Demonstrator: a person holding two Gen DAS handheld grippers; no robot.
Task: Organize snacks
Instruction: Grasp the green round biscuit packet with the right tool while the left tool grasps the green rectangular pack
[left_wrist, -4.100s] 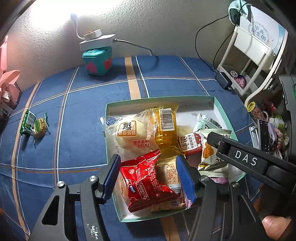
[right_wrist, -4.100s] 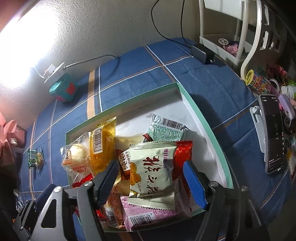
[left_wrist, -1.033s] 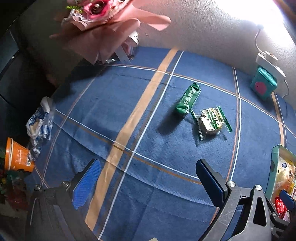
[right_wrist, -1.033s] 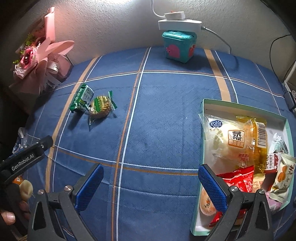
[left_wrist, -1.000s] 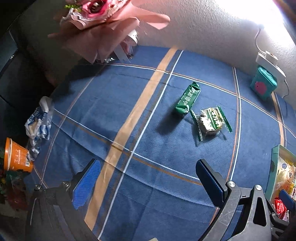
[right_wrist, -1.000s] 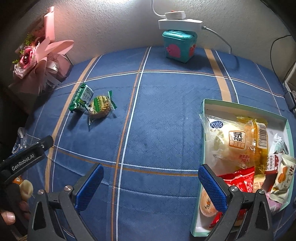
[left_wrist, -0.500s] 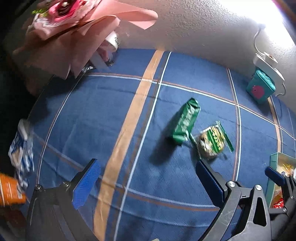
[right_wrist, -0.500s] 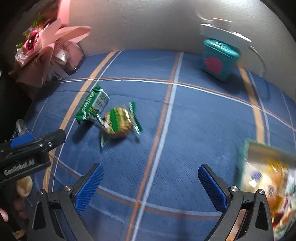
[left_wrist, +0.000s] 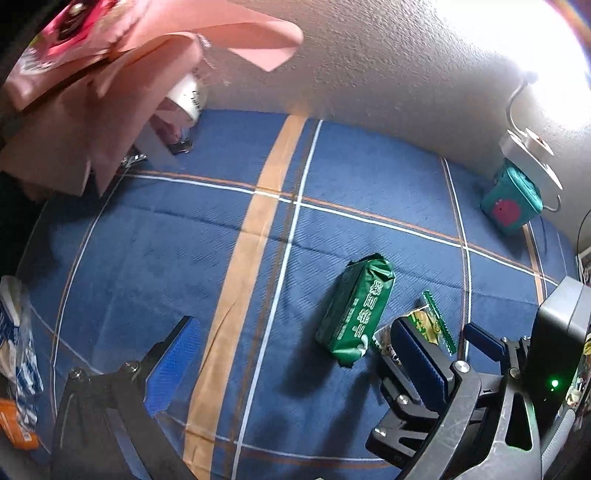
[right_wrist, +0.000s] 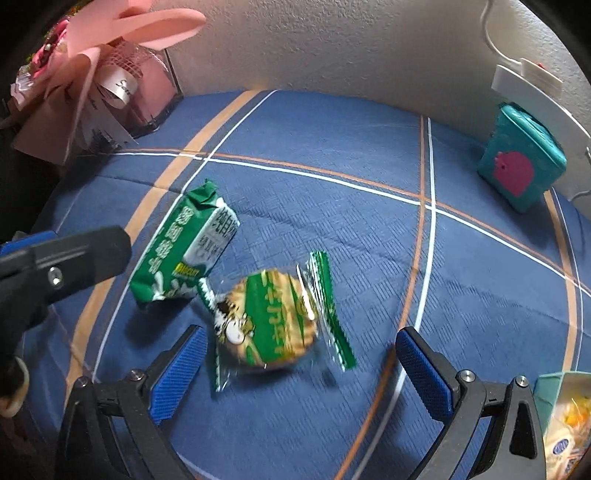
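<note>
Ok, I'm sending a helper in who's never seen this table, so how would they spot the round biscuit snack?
On the blue plaid tablecloth, look left of the teal box by the wall, where two green packets lie side by side. The round biscuit snack is the clear-wrapped one showing a tan disc with green print, between the right gripper's open jaws; its neighbour, the green rectangular pack, is opaque and boxy.

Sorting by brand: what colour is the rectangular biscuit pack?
Green, white lettering; clearest in right wrist view.
</note>
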